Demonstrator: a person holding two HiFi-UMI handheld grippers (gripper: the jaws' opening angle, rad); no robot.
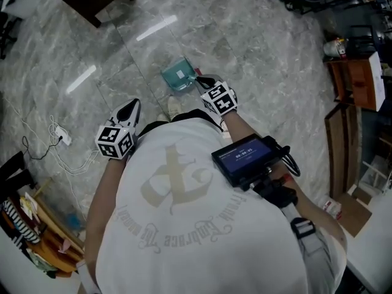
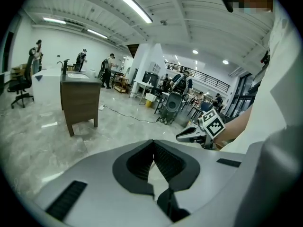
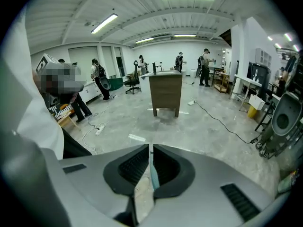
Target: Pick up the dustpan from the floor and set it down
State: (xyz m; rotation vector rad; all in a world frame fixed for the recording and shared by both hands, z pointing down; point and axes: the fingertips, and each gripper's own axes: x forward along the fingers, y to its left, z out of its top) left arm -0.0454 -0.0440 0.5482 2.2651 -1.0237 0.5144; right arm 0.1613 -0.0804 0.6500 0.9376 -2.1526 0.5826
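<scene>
looking down past a white shirt [image 1: 184, 225] and a small dark screen [image 1: 245, 158] mounted at the chest, both grippers show over a grey marbled floor [image 1: 257, 60]. the left gripper [image 1: 132, 105] sits low on the left, its marker cube nearest the body. its own view shows the jaws meeting at the tips with nothing between them. the right gripper [image 1: 199, 81] points ahead and down just beyond the shirt's edge. its jaws are pinched almost together on a thin teal edge of the dustpan [image 1: 176, 76], which shows as a narrow strip between the pads in the right gripper view. the dustpan's teal body lies straight in front of that gripper. whether it rests on the floor or hangs just off it cannot be told. left of the grippers a white power strip [image 1: 61, 136] and its cable trail across the floor. farther off stands a dark wooden cabinet [image 3: 165, 91], and several people [image 3: 204, 67] stand along the far wall under strip lights.
</scene>
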